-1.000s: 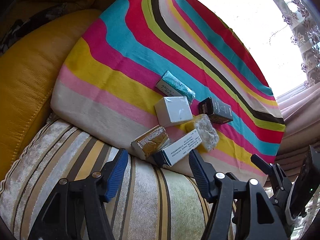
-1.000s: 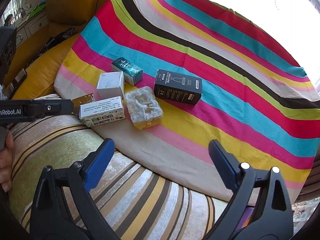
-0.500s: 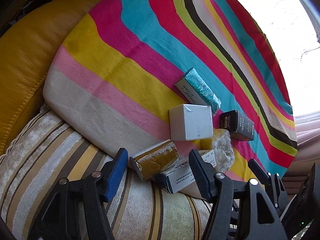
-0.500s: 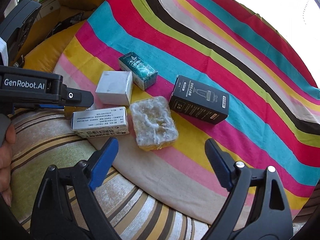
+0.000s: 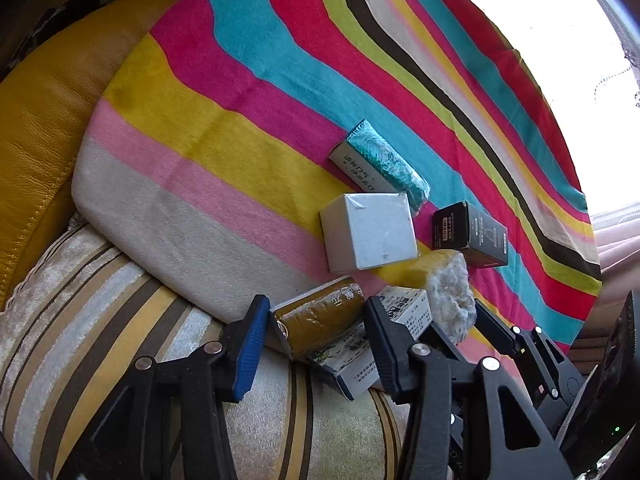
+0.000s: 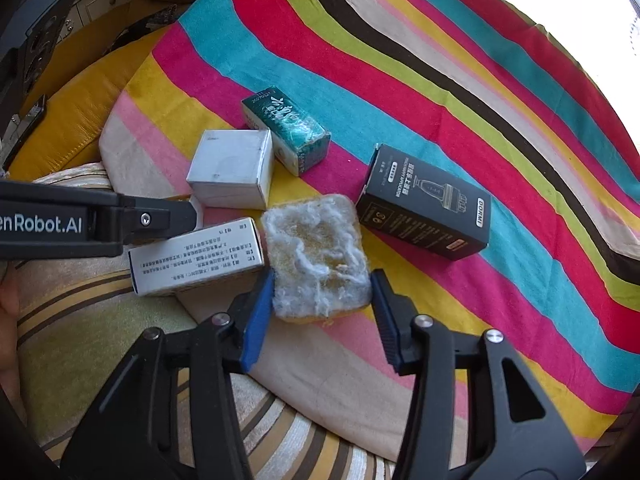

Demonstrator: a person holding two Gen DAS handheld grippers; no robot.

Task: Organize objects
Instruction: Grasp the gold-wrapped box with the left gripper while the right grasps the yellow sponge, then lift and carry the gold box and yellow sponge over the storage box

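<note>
Several small items lie on a rainbow-striped cloth [image 5: 248, 92]. My left gripper [image 5: 316, 320] is open, its fingers either side of a gold-brown packet [image 5: 320, 320]. Beside the packet lies a white printed box [image 5: 376, 340], also in the right wrist view [image 6: 196, 258]. My right gripper [image 6: 322, 300] is open, its fingers either side of the near end of a worn yellow sponge [image 6: 318, 254]. A white cube box [image 6: 232, 168], a teal box [image 6: 288, 130] and a black box [image 6: 424, 204] lie just beyond.
The cloth rests on a striped velvet cushion [image 5: 88, 320] against a yellow leather sofa [image 5: 44, 108]. The left gripper's arm [image 6: 80, 220] crosses the left of the right wrist view. A bright window lies behind the cloth.
Both grippers have moved forward and down onto the items. The left now straddles the gold-brown packet, the right straddles the sponge. The right jaws have narrowed.
</note>
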